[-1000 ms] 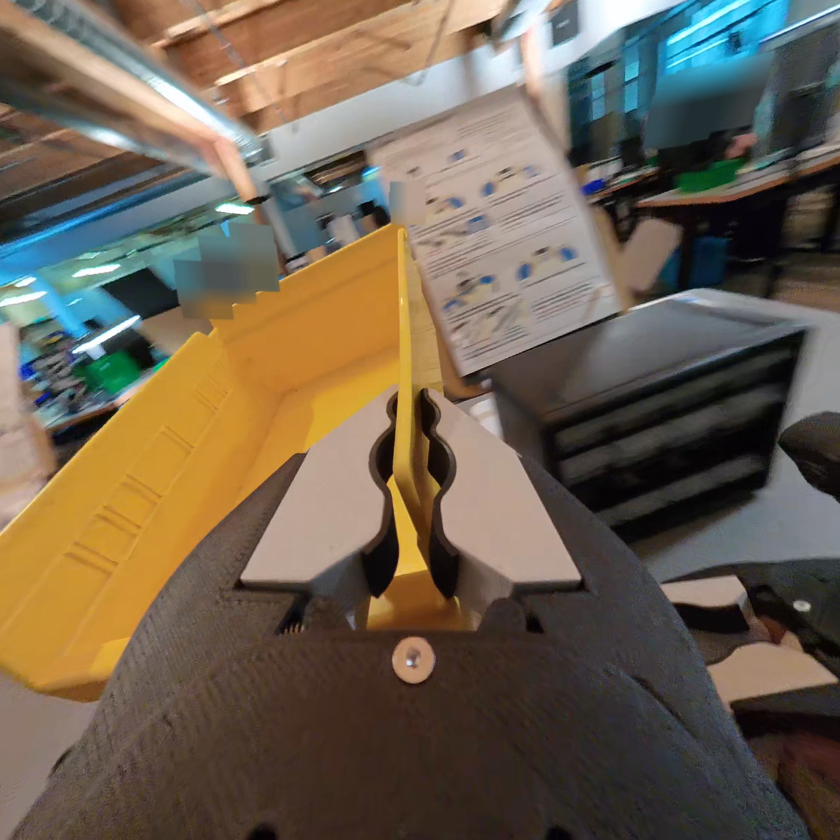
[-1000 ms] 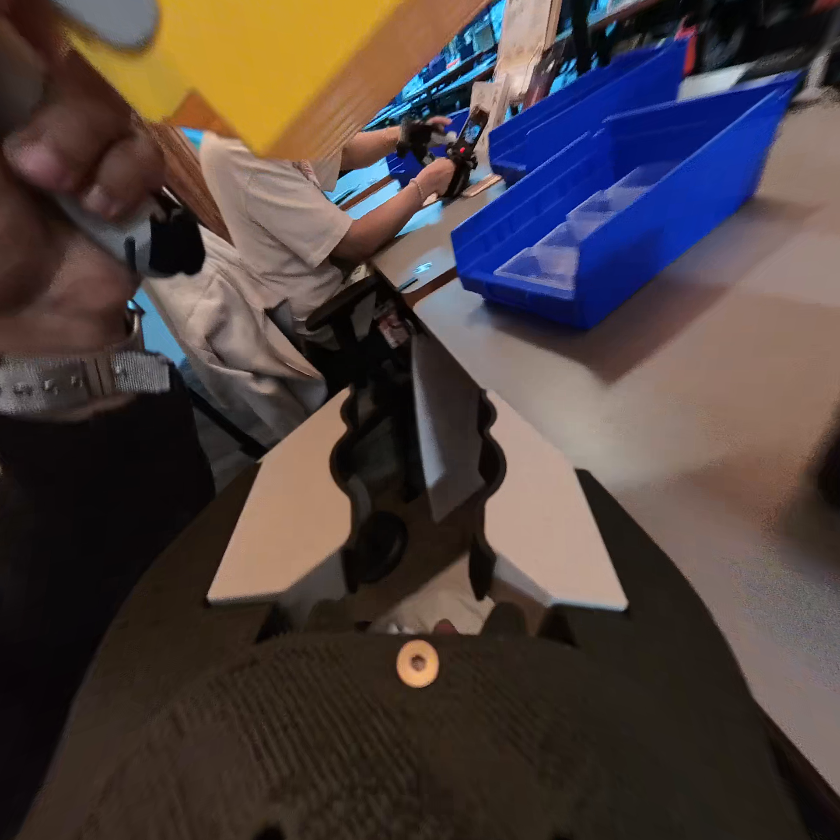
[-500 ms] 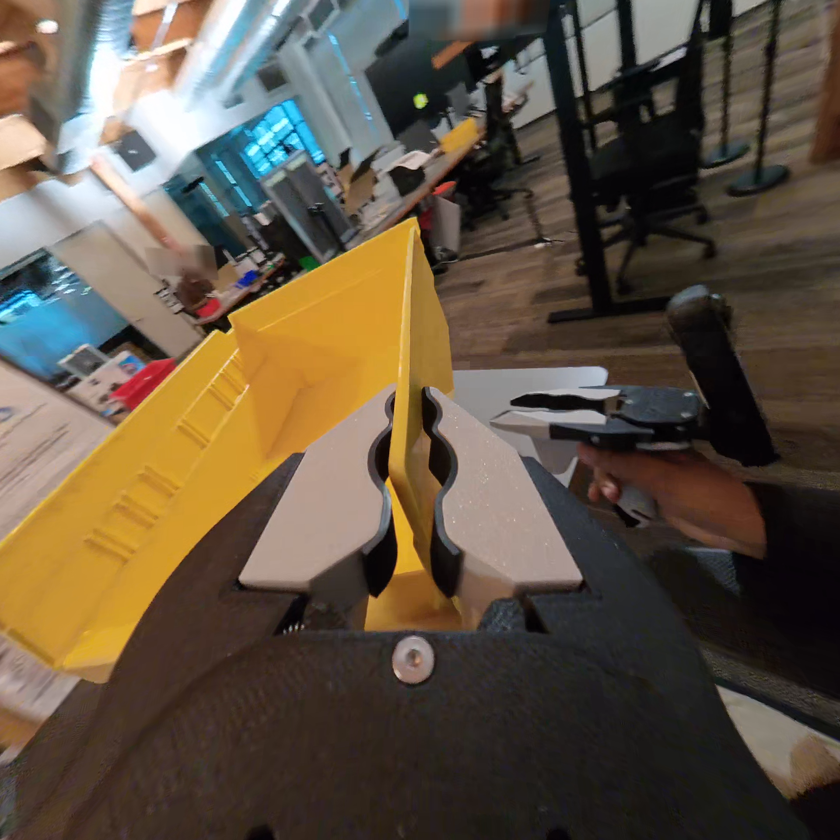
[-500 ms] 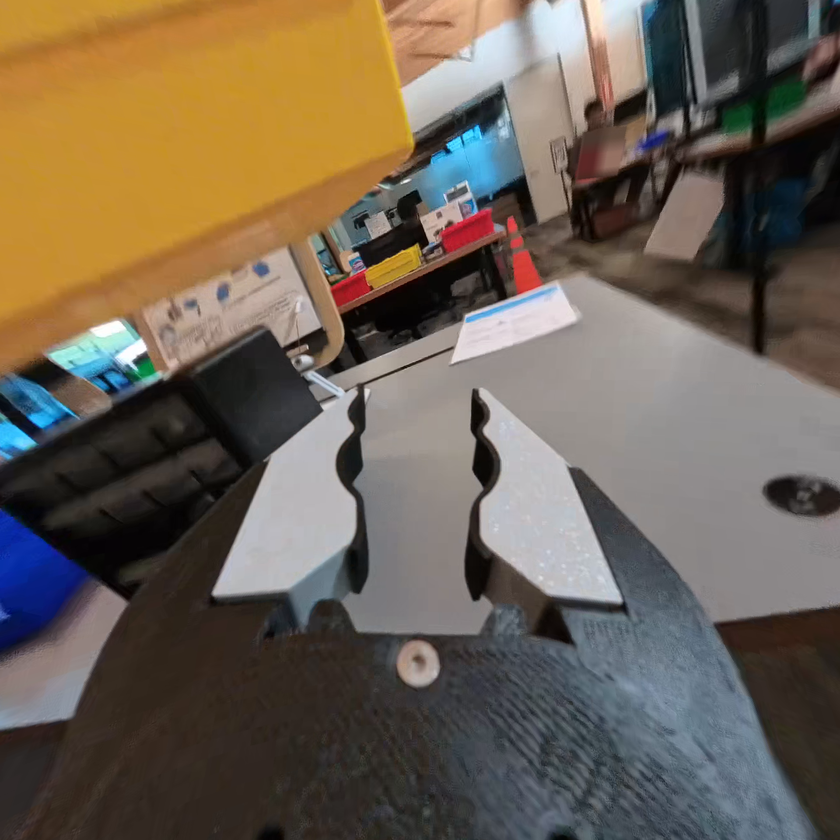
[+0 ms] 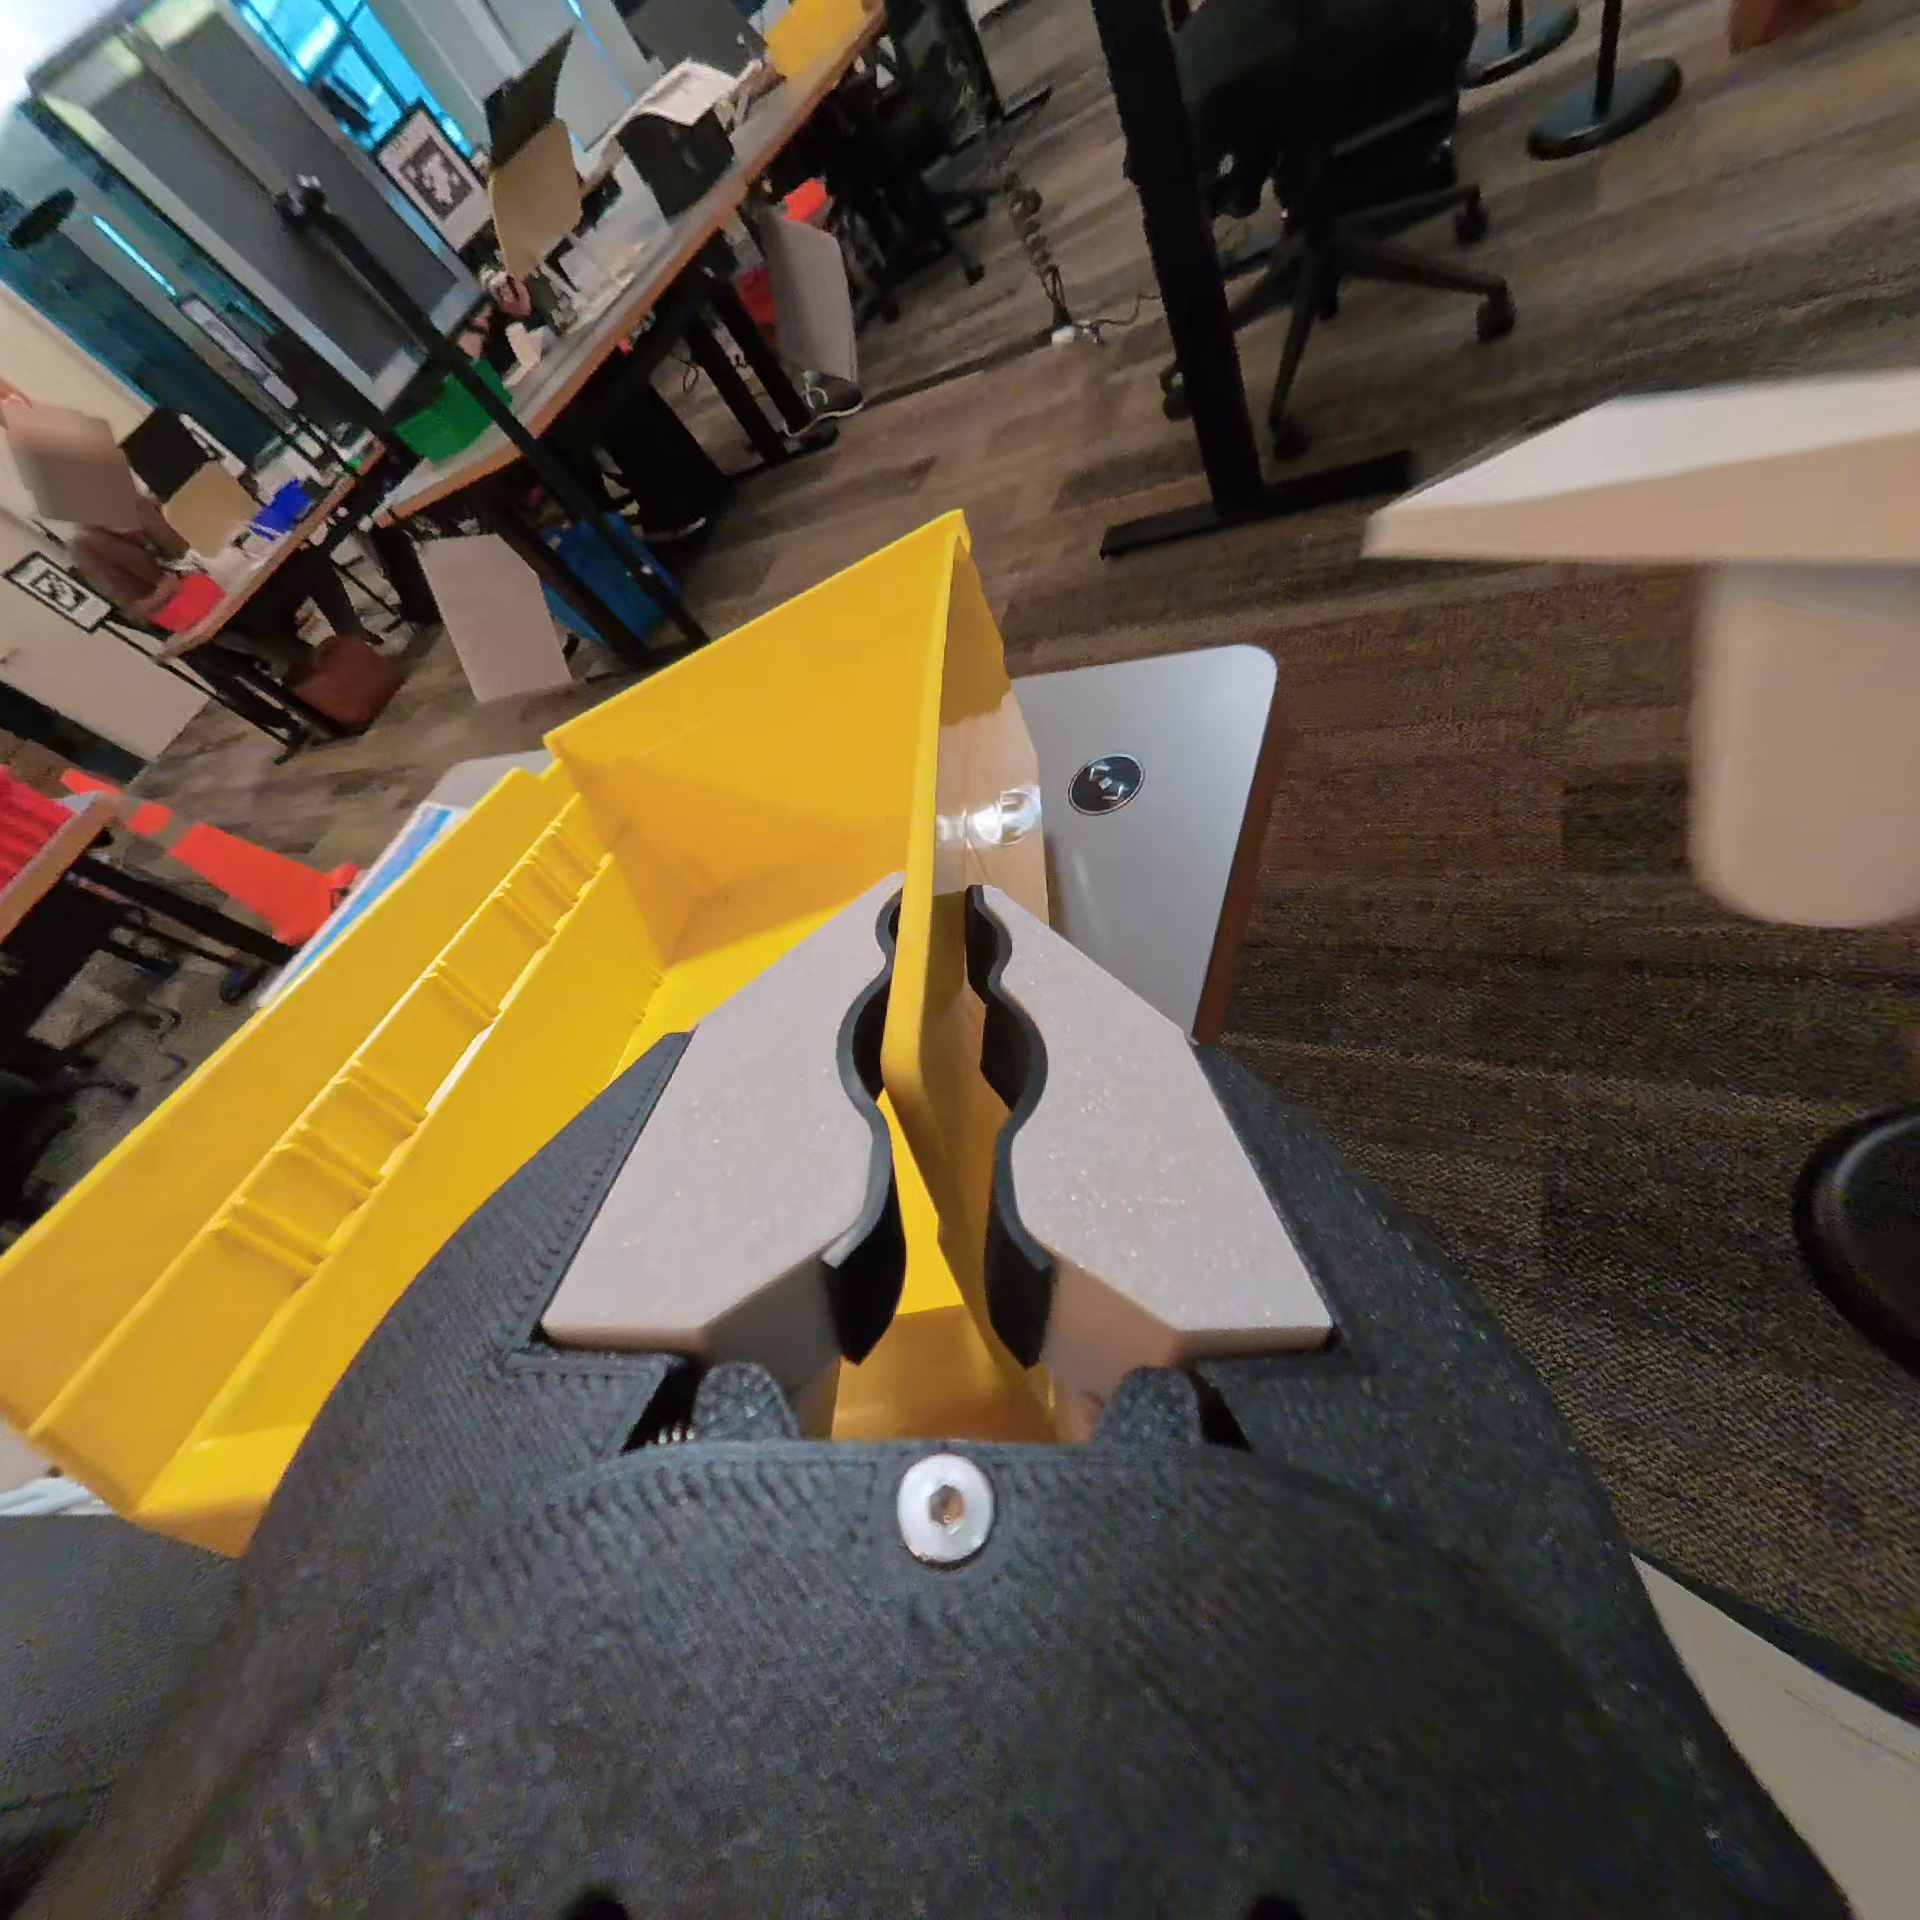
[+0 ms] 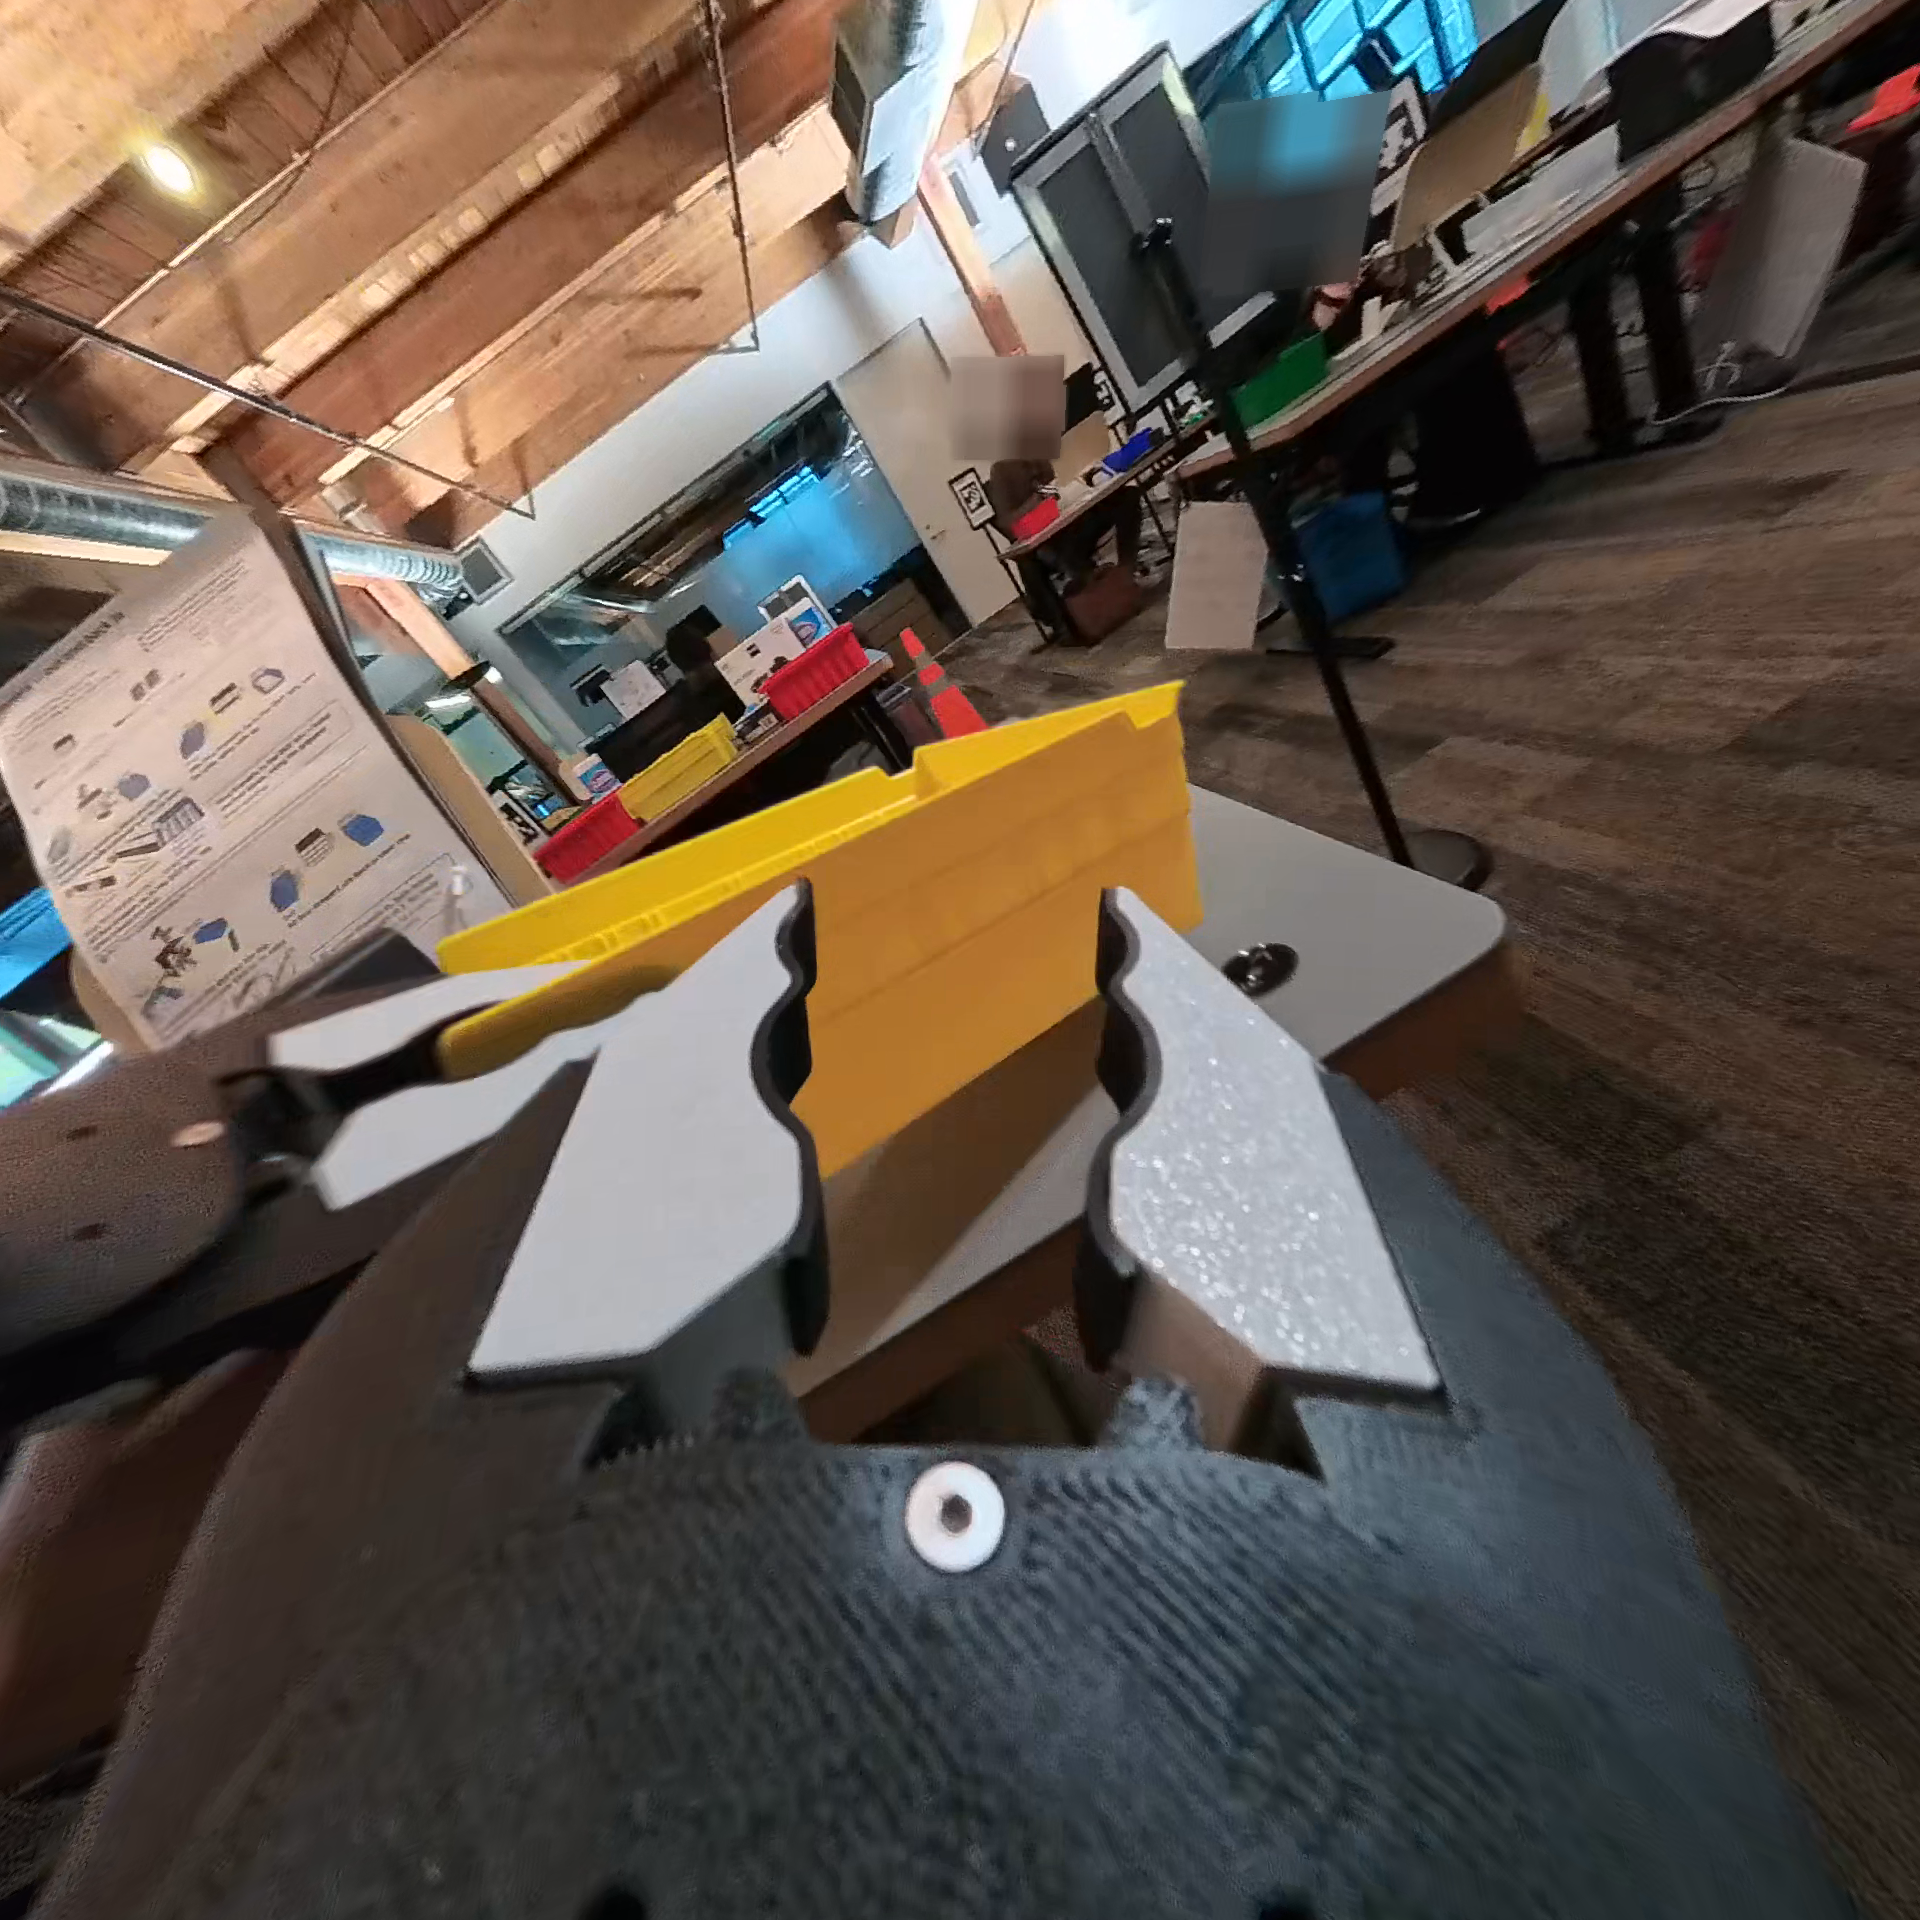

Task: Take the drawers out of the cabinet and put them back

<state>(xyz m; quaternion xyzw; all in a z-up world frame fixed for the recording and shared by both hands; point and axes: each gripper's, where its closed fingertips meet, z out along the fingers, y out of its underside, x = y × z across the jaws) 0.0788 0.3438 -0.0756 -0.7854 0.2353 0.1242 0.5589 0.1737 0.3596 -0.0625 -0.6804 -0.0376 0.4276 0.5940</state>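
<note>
Swung round since 0.5 s ago: yellow drawer [image 5: 727, 831] now over the table [image 5: 1164, 852] corner, cabinet out of view. Left tool [image 5: 932, 1101] clenched on its wall; right tool [image 6: 951, 1101] released, empty. Step: removal/set-down. Next: lower flat, then let go.

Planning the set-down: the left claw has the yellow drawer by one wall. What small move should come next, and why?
Probably lower the yellow drawer onto the table: the left claw pinches just one side wall, the drawer looks tilted above the tabletop, and the right claw is open, holding nothing.
</note>
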